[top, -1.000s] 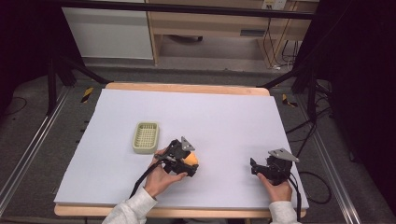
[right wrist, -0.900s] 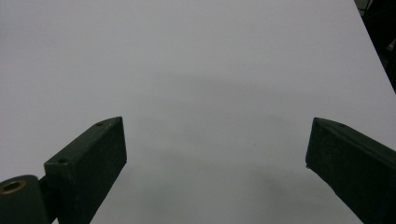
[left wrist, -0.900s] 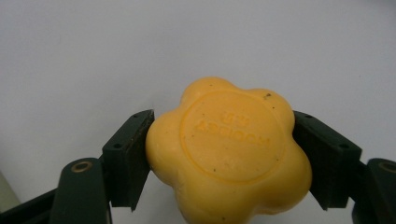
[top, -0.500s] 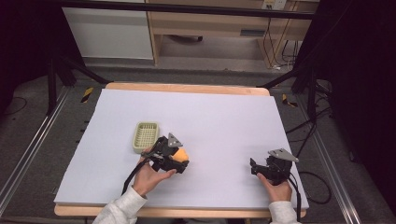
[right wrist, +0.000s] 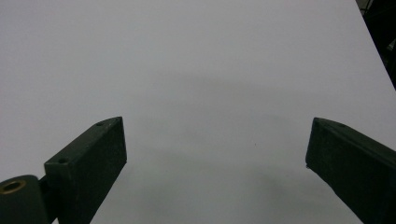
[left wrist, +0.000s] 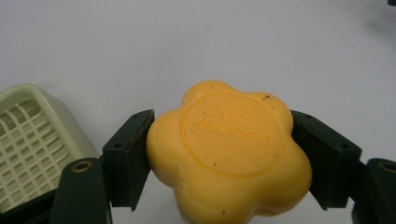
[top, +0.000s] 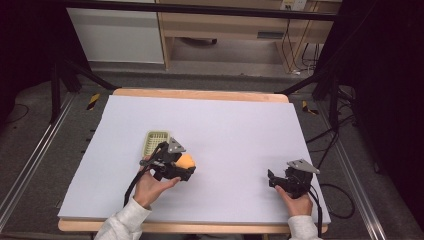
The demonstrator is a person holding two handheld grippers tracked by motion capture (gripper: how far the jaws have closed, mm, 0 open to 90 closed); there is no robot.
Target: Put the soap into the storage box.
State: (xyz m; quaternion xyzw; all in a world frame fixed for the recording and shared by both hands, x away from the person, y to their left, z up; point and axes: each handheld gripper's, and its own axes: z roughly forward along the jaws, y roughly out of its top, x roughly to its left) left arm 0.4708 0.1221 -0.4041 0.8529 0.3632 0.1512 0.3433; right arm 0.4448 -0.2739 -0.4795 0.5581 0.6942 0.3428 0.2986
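Flower-shaped orange soap (left wrist: 229, 151) clenched in left gripper (left wrist: 224, 158), beside pale green soap dish (left wrist: 32, 144).

High view: left gripper lower left of centre on white tabletop (top: 240, 130), soap just right of dish; right gripper (top: 280, 181) lower right, idle. Left gripper view: jaws pressed on both sides of soap, dish at left edge, empty. Right gripper view: jaws spread wide over bare tabletop. Likely pickup done, placing into dish left.

A wood-edged table (top: 200, 94) carries a white sheet (top: 225, 125); a pale green slatted dish (top: 154, 141) rests on it.
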